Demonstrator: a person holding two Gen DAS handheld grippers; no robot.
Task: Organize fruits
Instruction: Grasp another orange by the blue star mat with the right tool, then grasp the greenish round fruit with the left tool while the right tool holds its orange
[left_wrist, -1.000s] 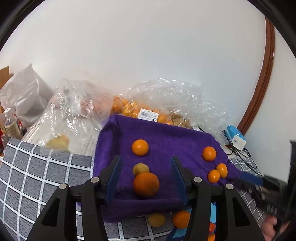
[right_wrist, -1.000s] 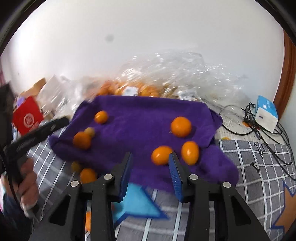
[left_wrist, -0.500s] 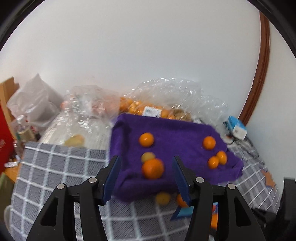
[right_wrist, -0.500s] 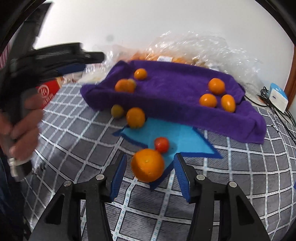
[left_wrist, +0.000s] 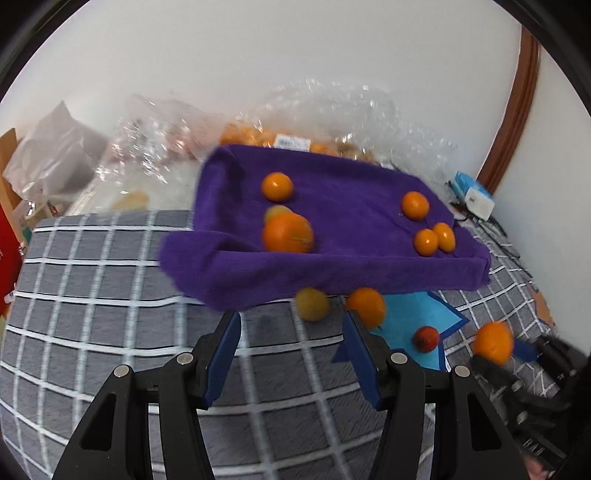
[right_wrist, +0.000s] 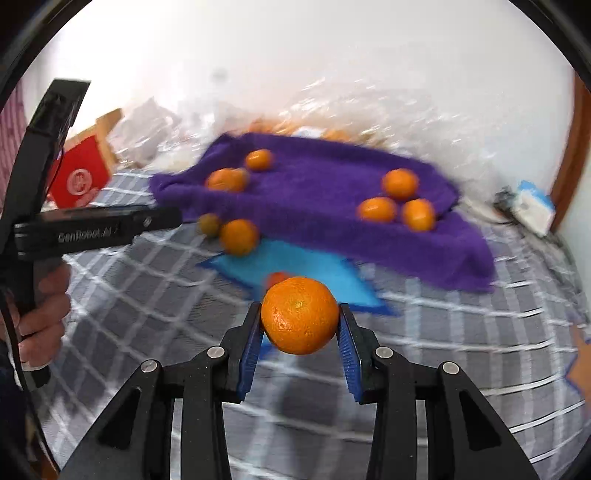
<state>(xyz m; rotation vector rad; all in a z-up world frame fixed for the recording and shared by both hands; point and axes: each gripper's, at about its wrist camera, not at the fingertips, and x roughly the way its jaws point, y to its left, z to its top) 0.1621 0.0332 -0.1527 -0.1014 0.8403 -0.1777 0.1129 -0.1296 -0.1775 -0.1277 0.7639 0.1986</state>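
Left gripper gapes empty — oranges dot purple towel.

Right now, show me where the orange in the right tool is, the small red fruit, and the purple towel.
orange (right_wrist: 300, 315): right wrist view, middle of its peel, between the blue pads.
small red fruit (left_wrist: 426, 339): left wrist view, centre of the fruit, on the blue patch.
purple towel (left_wrist: 347, 206): left wrist view, bare cloth between the fruits.

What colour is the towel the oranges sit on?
Purple towel; clearest in the left wrist view.

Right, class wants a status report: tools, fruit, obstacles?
Right tool shut on orange. Left tool open, empty. Towel path unobstructed.
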